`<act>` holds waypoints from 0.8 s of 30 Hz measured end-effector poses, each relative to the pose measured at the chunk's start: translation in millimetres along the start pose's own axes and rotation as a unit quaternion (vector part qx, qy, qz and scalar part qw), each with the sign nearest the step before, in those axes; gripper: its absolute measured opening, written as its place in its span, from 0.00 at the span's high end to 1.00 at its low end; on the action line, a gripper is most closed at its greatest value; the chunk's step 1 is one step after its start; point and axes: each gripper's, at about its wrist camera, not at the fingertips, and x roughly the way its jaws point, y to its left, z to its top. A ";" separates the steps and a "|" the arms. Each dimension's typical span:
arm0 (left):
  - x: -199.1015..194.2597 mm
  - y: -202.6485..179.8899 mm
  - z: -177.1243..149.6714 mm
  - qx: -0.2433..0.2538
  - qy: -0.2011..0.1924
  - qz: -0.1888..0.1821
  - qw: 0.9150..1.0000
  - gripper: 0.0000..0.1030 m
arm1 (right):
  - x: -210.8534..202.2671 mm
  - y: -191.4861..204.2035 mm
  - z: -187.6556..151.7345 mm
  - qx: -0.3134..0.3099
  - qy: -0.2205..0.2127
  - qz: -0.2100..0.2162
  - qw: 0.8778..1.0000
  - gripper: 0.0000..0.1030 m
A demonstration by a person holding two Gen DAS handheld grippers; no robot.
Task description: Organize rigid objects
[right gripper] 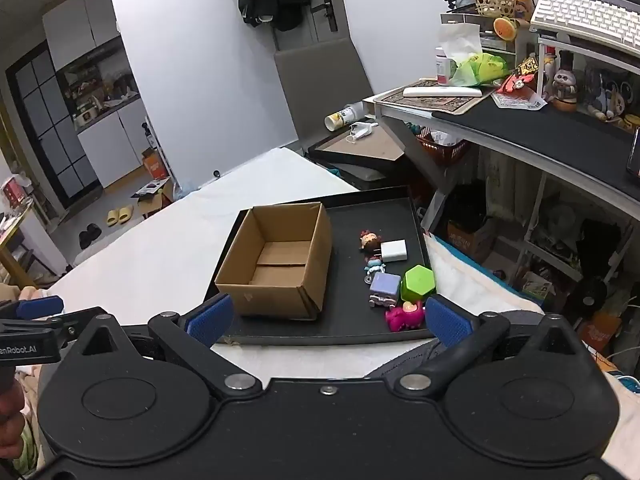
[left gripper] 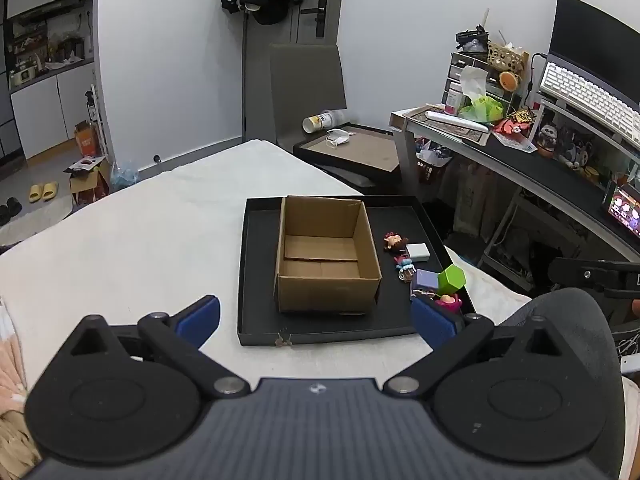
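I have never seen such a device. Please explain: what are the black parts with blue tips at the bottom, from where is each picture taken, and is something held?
Each picture comes from a camera mounted on a hand-held two-finger gripper, looking forward along its fingers. The blue tips are finger pads. The left gripper and right gripper are both open and hold nothing. Ahead, on a white bed, a black tray carries an empty cardboard box. Beside the box lie small toys, a white charger and a green block.
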 end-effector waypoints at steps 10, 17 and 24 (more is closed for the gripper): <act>-5.7 5.2 -6.5 -0.011 -0.004 -0.017 1.000 0.02 | -1.9 7.1 -1.7 -0.009 0.003 0.005 1.000 0.00; -10.2 2.3 -8.1 -0.008 0.000 -0.017 1.000 0.02 | -8.2 9.2 -2.7 -0.010 -0.003 0.000 1.000 0.00; -12.3 2.6 -9.9 -0.006 0.005 -0.022 1.000 0.02 | -12.1 10.5 -2.6 -0.013 -0.005 -0.005 1.000 0.00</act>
